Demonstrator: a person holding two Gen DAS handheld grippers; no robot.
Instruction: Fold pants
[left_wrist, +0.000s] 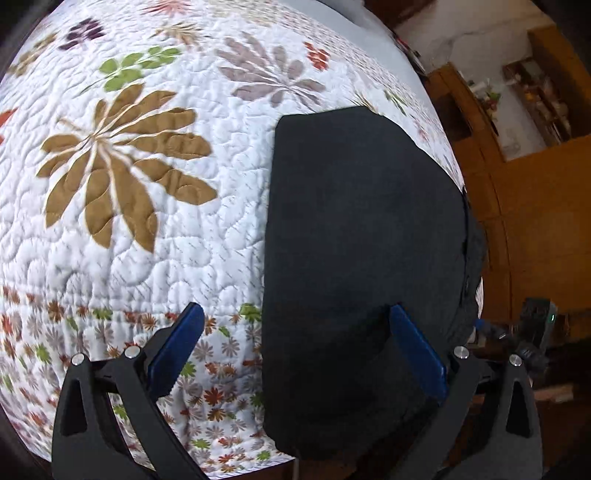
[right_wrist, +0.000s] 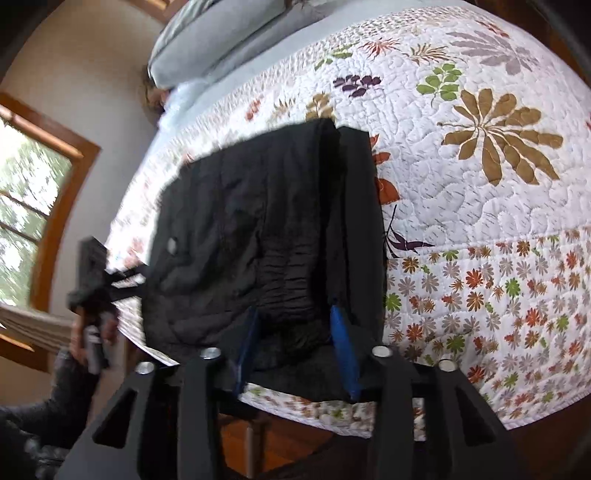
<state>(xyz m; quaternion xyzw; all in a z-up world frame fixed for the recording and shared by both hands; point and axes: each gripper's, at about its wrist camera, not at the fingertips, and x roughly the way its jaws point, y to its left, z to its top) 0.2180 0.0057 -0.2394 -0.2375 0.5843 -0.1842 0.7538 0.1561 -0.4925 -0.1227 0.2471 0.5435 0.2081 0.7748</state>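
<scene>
**Black pants on the quilt, right claw around the gathered waistband**

The right gripper (right_wrist: 295, 332) has its two blue fingers (right_wrist: 343, 347) set on either side of the gathered waistband of the black pants (right_wrist: 258, 229), with a bunch of the fabric between them; the fingers stand only partly closed, and whether they truly pinch the cloth or merely bracket it cannot be told from this view. The left gripper (left_wrist: 295, 350) is spread wide: its left blue finger (left_wrist: 177, 350) is over the floral border of the quilt (left_wrist: 147, 240), and its right blue finger (left_wrist: 417, 354) is over the smooth dark fabric of the pants (left_wrist: 362, 229), with nothing caught between them.

The pants lie on the quilt close to the near edge of the bed. In the left wrist view they show as a flat, tidy dark panel with a straight left edge. In the right wrist view the waist end is wrinkled, with a round button (right_wrist: 172, 244) showing on the left part, and a flatter layer lies along the right side.

Beyond the pants, the white quilt carries large brown, green and purple flower prints. A grey pillow (right_wrist: 207, 40) rests at the head of the bed, and a wood-framed window (right_wrist: 33, 206) stands at the left. Wooden furniture (left_wrist: 535, 192) stands beside the bed in the left wrist view.
</scene>
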